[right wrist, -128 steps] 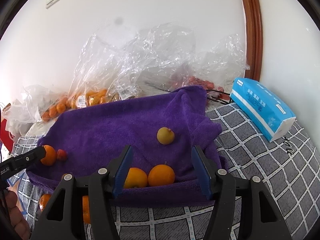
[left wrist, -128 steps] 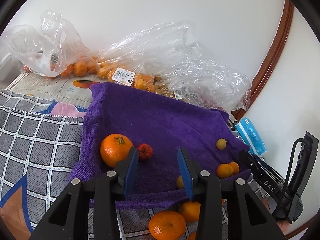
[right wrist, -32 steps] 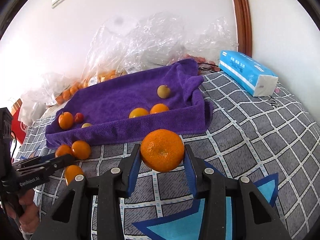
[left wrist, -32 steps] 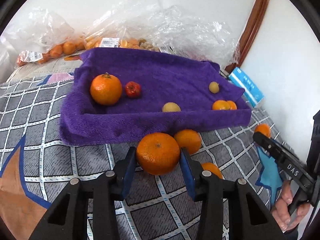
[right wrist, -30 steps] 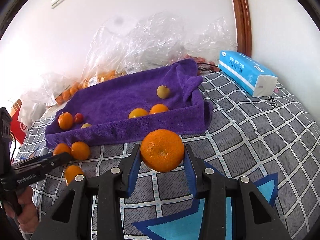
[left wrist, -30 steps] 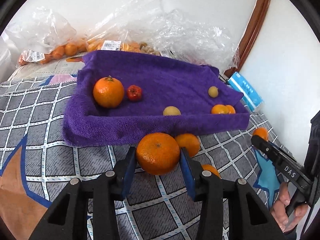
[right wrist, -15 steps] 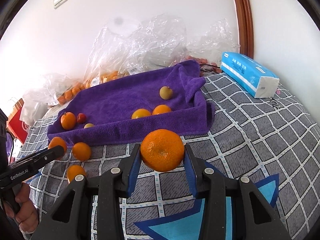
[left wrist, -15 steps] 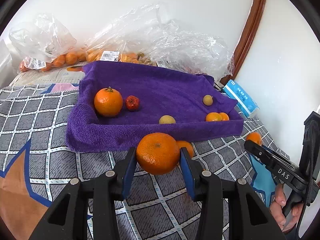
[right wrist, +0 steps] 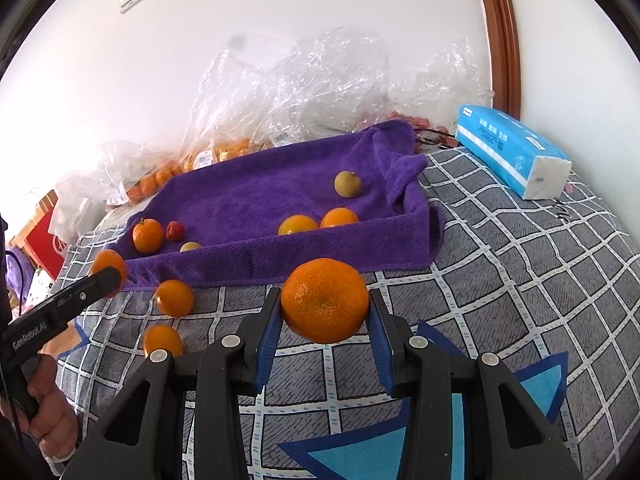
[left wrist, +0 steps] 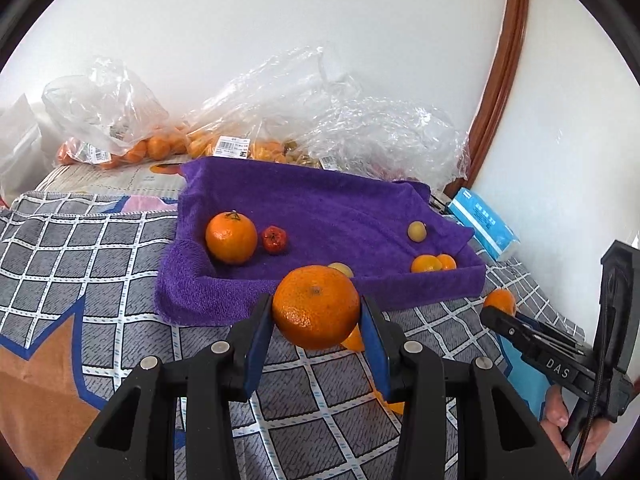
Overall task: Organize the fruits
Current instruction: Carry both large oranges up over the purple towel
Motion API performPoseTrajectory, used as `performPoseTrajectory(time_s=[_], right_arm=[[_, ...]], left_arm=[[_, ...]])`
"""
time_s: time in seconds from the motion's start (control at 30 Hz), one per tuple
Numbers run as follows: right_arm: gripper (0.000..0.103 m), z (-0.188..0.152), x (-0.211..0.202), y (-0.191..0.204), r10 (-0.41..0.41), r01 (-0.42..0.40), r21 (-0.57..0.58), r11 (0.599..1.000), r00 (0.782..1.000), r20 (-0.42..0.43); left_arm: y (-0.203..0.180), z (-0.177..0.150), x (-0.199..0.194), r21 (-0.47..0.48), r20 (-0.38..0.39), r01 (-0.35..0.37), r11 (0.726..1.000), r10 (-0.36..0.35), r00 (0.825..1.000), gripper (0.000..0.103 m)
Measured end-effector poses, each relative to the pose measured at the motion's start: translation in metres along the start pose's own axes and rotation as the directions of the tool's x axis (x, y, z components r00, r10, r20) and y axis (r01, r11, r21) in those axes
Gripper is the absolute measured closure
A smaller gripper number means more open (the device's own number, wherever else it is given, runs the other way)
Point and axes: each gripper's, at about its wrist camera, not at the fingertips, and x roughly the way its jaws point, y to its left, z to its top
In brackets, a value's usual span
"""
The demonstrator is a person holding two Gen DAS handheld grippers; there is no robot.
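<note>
My left gripper (left wrist: 316, 314) is shut on a large orange (left wrist: 316, 306), held above the checked blanket just in front of the purple towel (left wrist: 320, 204). In the other hand, my right gripper (right wrist: 325, 312) is shut on a second large orange (right wrist: 325, 300), also short of the purple towel (right wrist: 256, 196). On the towel lie an orange (left wrist: 231, 239), a small red fruit (left wrist: 274, 239), two small oranges (left wrist: 426, 264) and yellowish fruits (left wrist: 416, 231). Two loose oranges (right wrist: 175, 298) rest on the blanket near the towel's front edge.
Clear plastic bags of fruit (left wrist: 256, 136) line the wall behind the towel. A blue tissue pack (right wrist: 512, 150) lies right of the towel. A brown wooden frame (left wrist: 504, 80) runs up the wall. The other gripper and hand (right wrist: 48, 328) show at the left.
Since four seconds ago both grippers have left the towel and shut on oranges. In the last second the left gripper tilted up, bringing its orange level with the towel's edge; the right stayed still.
</note>
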Motion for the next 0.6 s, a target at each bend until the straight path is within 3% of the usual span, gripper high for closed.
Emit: performPoseTrajectory(time_s=[0.6], right_arm=[[0.062, -0.0009, -0.0054, -0.0023, -0.004, 0.003, 0.025, 1.000, 1.000, 0.028]], left_arm=[[0.0038, 0.0036, -0.0100, -0.036, 0.050, -0.014, 0.999, 0.016, 0.999, 0.062]])
